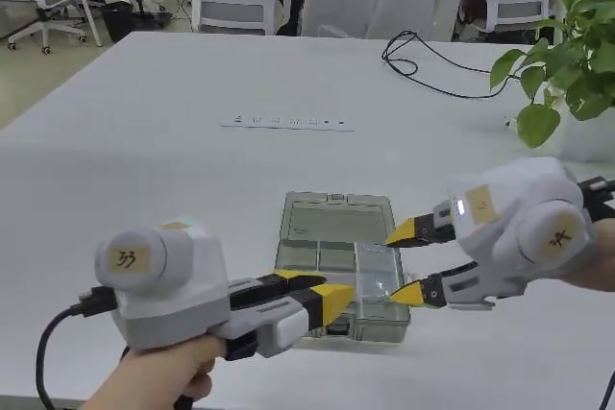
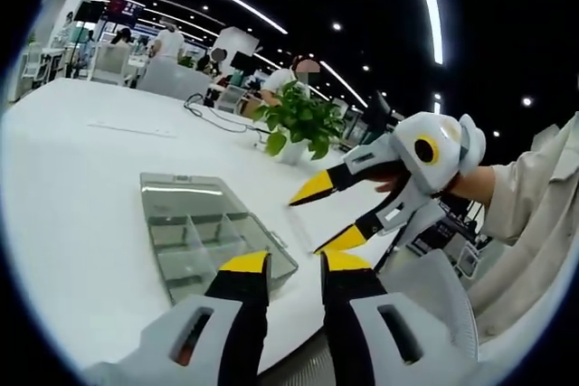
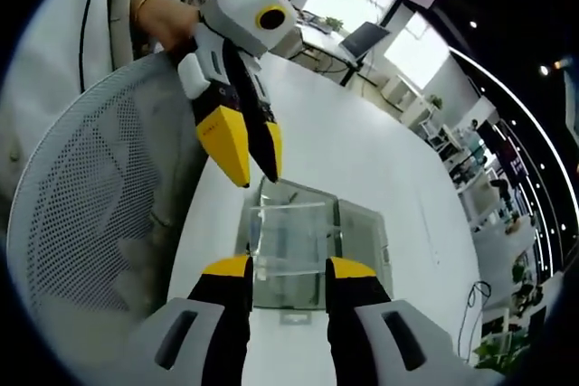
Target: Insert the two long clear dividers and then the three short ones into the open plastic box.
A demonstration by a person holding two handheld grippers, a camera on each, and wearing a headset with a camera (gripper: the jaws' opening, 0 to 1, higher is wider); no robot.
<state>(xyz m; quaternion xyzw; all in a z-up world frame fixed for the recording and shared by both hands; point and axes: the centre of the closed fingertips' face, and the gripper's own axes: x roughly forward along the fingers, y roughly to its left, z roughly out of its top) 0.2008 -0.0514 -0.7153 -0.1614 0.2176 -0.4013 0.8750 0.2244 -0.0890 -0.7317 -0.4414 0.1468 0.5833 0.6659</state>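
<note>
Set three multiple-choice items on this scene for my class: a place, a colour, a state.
1. Where is the potted plant? A on the table, far right; B on the floor; C on a chair.
2. What colour tips the left gripper and right gripper? A red; B yellow; C blue.
3. How is the lid of the plastic box? A shut; B open, laid flat; C held by a gripper.
Key: 1 A, it stands by the right edge; 2 B, all four tips show yellow; 3 B, it lies flat behind the compartments.
</note>
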